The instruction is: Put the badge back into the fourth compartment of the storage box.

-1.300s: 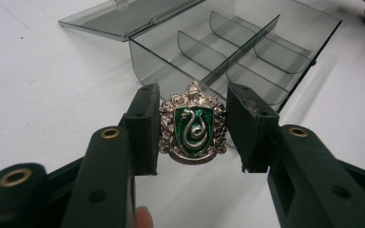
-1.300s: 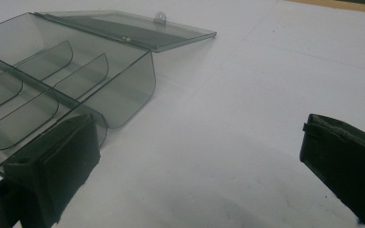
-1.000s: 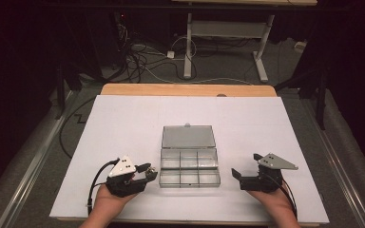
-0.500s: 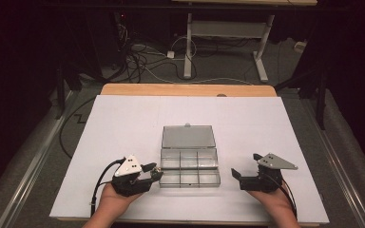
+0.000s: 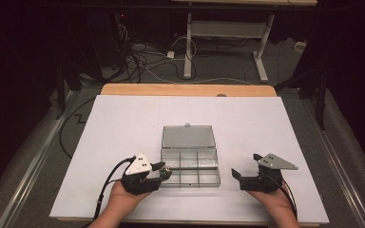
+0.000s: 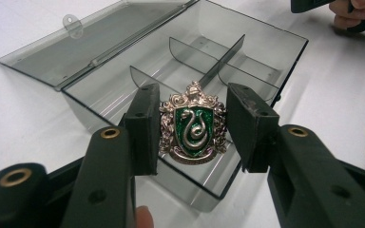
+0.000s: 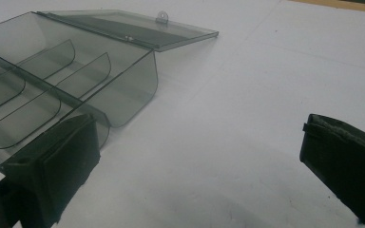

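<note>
A metal crest badge (image 6: 192,126), green enamel with a silver snake, hangs between the pads of my left gripper (image 6: 192,130), which is shut on its two side edges. In the high view that left gripper (image 5: 165,170) sits at the front left corner of the clear compartment box (image 5: 190,167), its tips over the box's left front cell. The box (image 6: 261,52) lies open with bare cells and its lid (image 5: 188,137) flat behind it. My right gripper (image 5: 245,165) rests on the table to the right of the box (image 7: 133,80), open wide with nothing between its fingers (image 7: 62,161).
The box stands on a white table sheet (image 5: 123,128) with a wooden edge (image 5: 185,89) at the far side. Dark floor, cables and a desk frame (image 5: 223,42) lie beyond. Bare sheet spreads around the box on all sides.
My left gripper has moved right with the badge, from beside the box to over its front left corner. The right gripper has kept still.
</note>
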The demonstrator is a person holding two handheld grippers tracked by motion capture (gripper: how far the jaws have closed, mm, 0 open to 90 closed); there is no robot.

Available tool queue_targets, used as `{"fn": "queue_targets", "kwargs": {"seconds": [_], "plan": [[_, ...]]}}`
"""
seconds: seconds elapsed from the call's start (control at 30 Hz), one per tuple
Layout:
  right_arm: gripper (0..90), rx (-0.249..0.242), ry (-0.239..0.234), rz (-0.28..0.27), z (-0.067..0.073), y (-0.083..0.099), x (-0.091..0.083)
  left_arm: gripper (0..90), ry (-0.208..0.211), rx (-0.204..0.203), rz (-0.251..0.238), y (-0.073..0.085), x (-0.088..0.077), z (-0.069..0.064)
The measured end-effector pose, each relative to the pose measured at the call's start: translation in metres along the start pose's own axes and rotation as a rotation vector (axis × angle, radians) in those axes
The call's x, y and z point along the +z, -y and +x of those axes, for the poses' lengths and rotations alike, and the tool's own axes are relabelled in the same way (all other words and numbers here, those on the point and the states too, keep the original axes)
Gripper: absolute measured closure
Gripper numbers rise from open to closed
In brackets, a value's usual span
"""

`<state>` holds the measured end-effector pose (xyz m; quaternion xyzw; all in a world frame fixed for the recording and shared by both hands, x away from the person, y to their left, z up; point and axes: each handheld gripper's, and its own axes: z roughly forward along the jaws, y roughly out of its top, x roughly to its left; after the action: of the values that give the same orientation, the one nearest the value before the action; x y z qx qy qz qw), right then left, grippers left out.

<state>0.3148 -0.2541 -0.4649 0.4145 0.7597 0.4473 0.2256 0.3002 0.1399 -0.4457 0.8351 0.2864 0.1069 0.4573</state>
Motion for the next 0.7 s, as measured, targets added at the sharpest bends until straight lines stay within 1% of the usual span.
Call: {"fn": "queue_targets", "kwargs": {"seconds": [0.2,0.3,0.37,0.57,0.7], "plan": [[0.3,-0.005,-0.001,-0.006,-0.001,0.0,0.0,55.4,0.006,0.003,0.013,-0.002,0.01,-0.002],[0.3,0.001,-0.003,-0.003,-0.001,0.001,0.0,55.4,-0.007,0.028,0.041,-0.002,0.016,-0.004],[0.3,0.002,-0.004,-0.003,-0.001,0.001,0.0,55.4,-0.008,0.035,0.059,0.0,0.019,-0.004],[0.3,0.006,-0.003,-0.005,-0.001,0.002,-0.001,55.3,-0.023,0.049,0.084,0.002,0.022,-0.004],[0.4,0.003,-0.011,-0.003,-0.001,0.002,0.0,55.3,-0.023,0.049,0.092,0.004,0.023,-0.004]]}}
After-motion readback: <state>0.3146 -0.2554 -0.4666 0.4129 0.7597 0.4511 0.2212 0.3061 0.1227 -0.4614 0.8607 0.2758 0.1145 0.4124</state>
